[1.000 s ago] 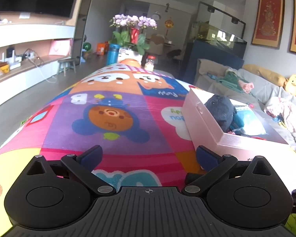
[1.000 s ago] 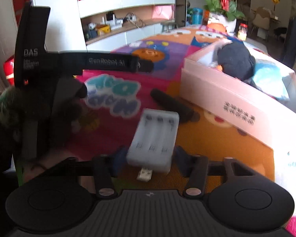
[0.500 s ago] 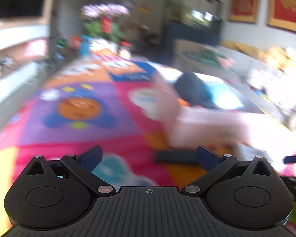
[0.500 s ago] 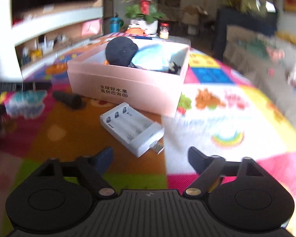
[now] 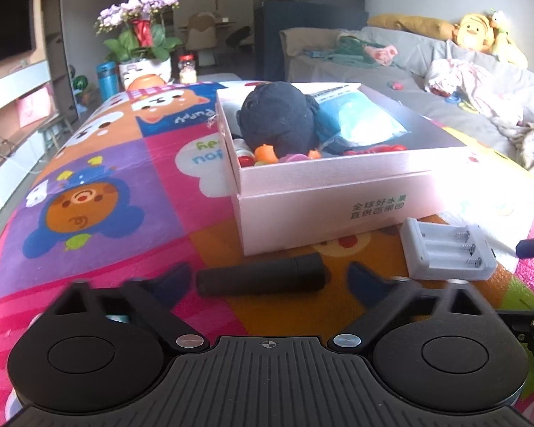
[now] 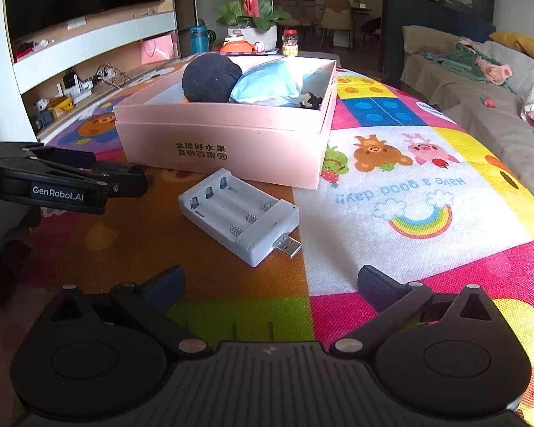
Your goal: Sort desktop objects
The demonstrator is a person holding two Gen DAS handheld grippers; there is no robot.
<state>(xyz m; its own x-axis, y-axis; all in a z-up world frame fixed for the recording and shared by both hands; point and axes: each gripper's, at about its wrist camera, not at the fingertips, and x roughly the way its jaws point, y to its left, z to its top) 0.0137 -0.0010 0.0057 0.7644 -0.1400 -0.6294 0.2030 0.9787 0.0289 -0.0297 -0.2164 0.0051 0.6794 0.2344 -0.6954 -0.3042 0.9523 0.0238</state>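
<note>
A black cylinder [image 5: 260, 279] lies crosswise on the cartoon mat, between the fingers of my left gripper [image 5: 268, 280]. The jaws are closing, with small gaps left at both ends of the cylinder. A white battery charger [image 6: 238, 213] with a USB plug rests on the mat just ahead of my right gripper [image 6: 270, 281]. Those jaws are opening wide and nothing is between them. The charger [image 5: 448, 252] also shows in the left wrist view. Behind both stands the pink box [image 5: 338, 210] [image 6: 231, 142], which holds a dark plush toy [image 5: 277, 121], a blue packet and small toys.
A flower pot [image 5: 144, 67], a blue bottle [image 5: 106, 78] and a jar [image 5: 187, 69] stand at the table's far end. A sofa [image 5: 427, 82] with clothes and plush toys runs along the right. A TV shelf [image 6: 89, 42] lines the left wall.
My left gripper swung right to the black cylinder and its jaws narrowed around it. The right gripper let go of the white charger, drew back and opened wide.
</note>
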